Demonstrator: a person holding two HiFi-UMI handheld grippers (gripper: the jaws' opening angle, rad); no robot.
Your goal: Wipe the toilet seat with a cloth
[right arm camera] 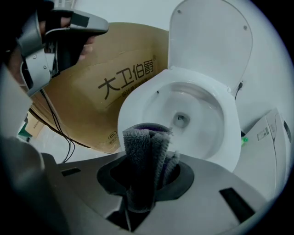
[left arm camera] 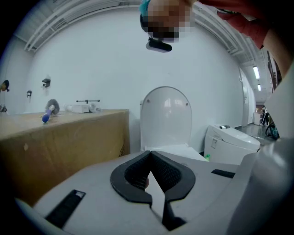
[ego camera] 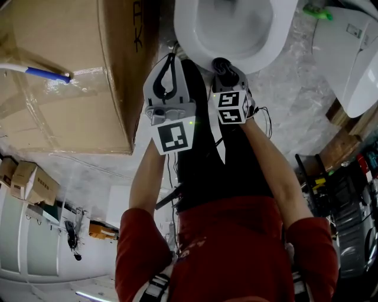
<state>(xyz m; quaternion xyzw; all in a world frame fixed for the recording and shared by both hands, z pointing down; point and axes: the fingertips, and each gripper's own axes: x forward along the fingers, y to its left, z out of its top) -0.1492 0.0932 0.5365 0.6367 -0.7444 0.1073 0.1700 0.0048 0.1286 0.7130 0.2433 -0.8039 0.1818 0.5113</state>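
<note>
A white toilet (ego camera: 236, 29) with its lid (right arm camera: 211, 41) raised stands at the top of the head view. Its seat rim (right arm camera: 133, 108) rings the open bowl. My right gripper (ego camera: 222, 63) hangs just in front of the near rim, pointing steeply down, shut on a folded grey cloth (right arm camera: 140, 147) that sticks out past the jaws. My left gripper (ego camera: 172, 56) is beside it on the left, near the bowl's left front edge, shut with nothing in it. In the left gripper view its pads (left arm camera: 138, 172) meet at the tips, with the toilet's lid (left arm camera: 165, 117) beyond.
A large cardboard box (ego camera: 65, 76) stands close to the left of the toilet, with a blue-handled brush (ego camera: 41, 72) on top. A second white toilet (ego camera: 348, 53) sits to the right, a green object (ego camera: 316, 12) beside it. Cluttered racks (ego camera: 342, 200) fill the right side.
</note>
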